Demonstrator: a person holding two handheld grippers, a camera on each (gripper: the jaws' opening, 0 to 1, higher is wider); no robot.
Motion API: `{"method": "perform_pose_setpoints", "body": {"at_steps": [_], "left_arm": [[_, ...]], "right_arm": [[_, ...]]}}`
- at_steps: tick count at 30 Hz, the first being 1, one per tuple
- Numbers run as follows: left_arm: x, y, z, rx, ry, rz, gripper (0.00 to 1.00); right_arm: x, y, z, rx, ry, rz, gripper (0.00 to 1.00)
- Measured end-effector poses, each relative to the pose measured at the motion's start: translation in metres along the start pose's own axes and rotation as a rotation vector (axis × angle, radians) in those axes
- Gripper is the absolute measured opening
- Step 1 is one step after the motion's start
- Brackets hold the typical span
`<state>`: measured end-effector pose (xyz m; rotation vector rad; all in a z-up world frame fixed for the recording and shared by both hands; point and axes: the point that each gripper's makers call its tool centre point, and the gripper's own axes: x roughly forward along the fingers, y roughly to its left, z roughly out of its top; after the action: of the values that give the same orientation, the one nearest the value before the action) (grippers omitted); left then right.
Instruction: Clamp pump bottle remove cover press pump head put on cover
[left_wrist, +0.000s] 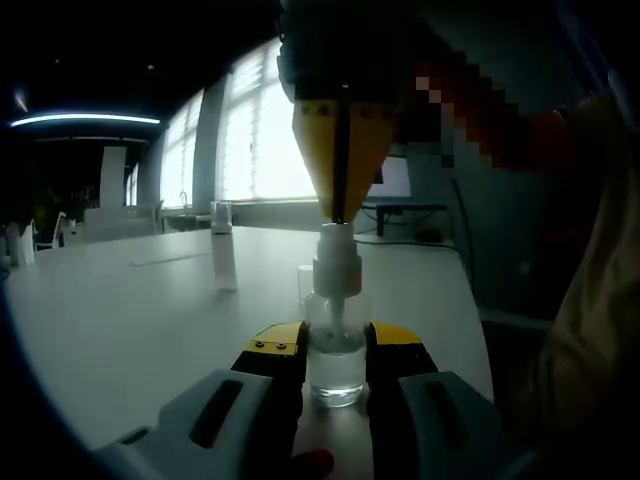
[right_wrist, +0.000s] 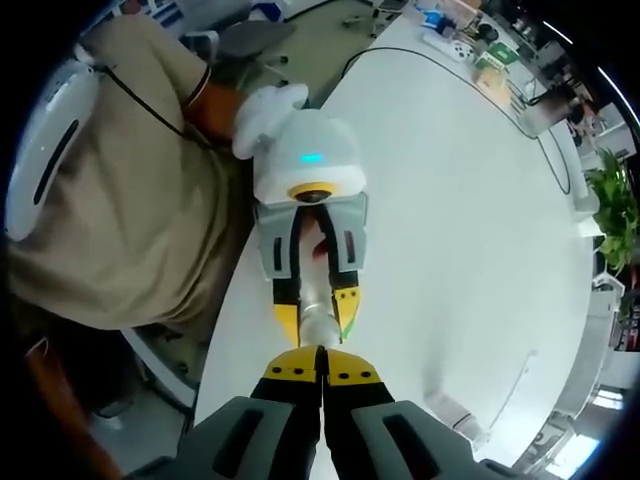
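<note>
Left gripper view: clamped pump bottle (left_wrist: 336, 345)

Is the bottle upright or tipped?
Upright: the bottle stands on the table, clamped between the left gripper jaws, with the shut right gripper on its pump head.

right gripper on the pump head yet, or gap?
Touching. In the left gripper view the right gripper comes down shut, its tips meeting the top of the pump head with no gap.
</note>
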<state>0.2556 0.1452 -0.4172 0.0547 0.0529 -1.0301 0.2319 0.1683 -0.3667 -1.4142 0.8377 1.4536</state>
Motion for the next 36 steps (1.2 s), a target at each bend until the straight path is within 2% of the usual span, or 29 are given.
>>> {"method": "perform_pose_setpoints", "body": {"at_steps": [9, 17, 36], "left_arm": [[0.0001, 0.0001, 0.0001, 0.002, 0.000, 0.001, 0.14], [0.0005, 0.0016, -0.0001, -0.003, 0.000, -0.001, 0.14], [0.0007, -0.0008, 0.0010, -0.001, 0.000, -0.001, 0.14]], "right_arm": [[-0.0078, 0.0004, 0.0006, -0.040, -0.010, -0.026, 0.00], [-0.0069, -0.0021, 0.0005, -0.013, -0.049, -0.014, 0.00], [-0.0065, -0.0015, 0.0009, -0.003, -0.053, -0.015, 0.00]]}}
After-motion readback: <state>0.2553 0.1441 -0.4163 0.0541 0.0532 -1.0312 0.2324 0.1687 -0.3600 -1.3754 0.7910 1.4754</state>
